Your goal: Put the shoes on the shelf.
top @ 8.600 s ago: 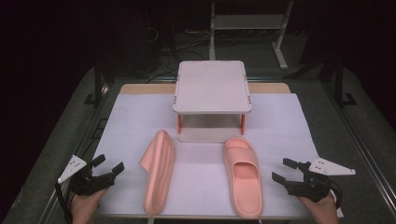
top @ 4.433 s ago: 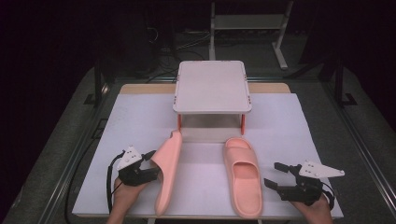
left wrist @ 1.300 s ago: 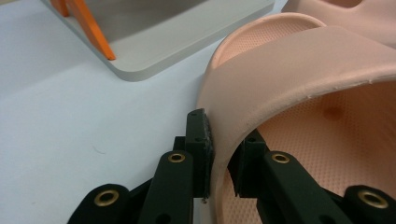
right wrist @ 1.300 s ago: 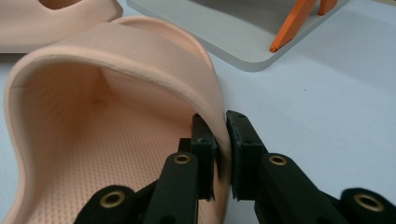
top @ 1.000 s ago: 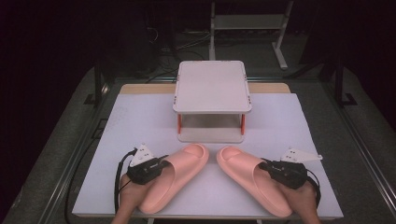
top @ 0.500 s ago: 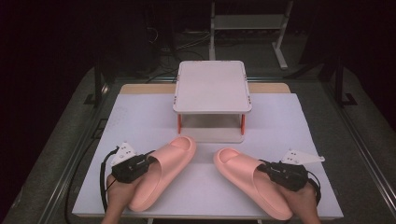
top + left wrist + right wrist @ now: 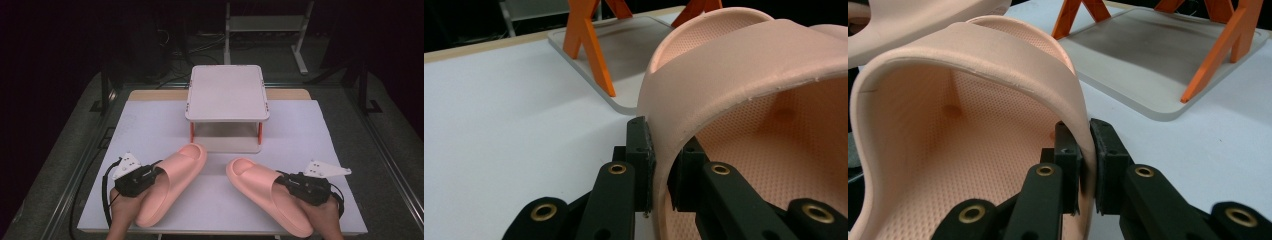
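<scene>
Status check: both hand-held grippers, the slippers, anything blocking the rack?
Left hand-held gripper shut on left slipper strap. Right hand-held gripper shut on right slipper strap. Toes angled toward the rack; lower shelf open, nothing between.

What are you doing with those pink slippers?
A person holds a tool in each hand. The left tool is clamped on the strap edge of the left pink slipper, and the right tool is clamped on the strap of the right pink slipper. Both slippers point their toes toward the small two-level rack on the white table.
</scene>
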{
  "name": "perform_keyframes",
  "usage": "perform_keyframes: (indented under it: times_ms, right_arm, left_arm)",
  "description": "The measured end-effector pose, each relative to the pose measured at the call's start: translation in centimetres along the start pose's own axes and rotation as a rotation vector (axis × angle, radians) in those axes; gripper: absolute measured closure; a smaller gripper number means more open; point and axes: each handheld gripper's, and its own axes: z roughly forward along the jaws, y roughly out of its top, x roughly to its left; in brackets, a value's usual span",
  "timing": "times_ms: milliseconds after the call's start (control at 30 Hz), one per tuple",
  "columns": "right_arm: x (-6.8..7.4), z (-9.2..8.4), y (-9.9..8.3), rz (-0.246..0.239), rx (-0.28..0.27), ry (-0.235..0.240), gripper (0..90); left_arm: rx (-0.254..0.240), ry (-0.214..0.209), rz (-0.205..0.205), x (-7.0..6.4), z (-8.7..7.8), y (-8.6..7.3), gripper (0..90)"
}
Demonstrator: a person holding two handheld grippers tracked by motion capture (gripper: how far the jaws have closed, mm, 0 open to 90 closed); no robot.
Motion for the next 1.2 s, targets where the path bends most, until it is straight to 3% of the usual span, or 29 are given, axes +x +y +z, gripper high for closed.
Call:
perform_keyframes:
  times_ms: [367,567,800,967,1033,1200]
  right_arm:
    - [0.8,0.0,0.2,-0.006,-0.005,0.044,82.3]
    - [0.7,0.0,0.4,0.019,-0.009,0.082,82.4]
    - [1.3,-1.8,2.7,0.012,-0.007,0.124,82.5]
    - [2.4,-3.8,4.5,-0.013,0.08,0.148,82.6]
    - [2.6,-4.1,4.8,-0.02,0.09,0.148,82.5]
    - [2.6,-5.0,7.0,-0.037,0.059,0.157,82.8]
  left_arm:
    - [-0.024,0.018,-0.007,-0.6,-0.9,0.7,81.2]
    - [-0.039,0.018,0.014,-1.1,-1.3,2.2,81.3]
    - [-0.043,0.02,0.072,-1.2,-1.8,5.6,81.2]
    - [-0.067,0.016,0.081,-0.9,-2.1,7.3,81.2]
    - [-0.073,0.013,0.079,-0.8,-2.0,7.6,81.2]
    - [-0.084,0.002,0.1,-0.6,-1.5,9.7,81.2]
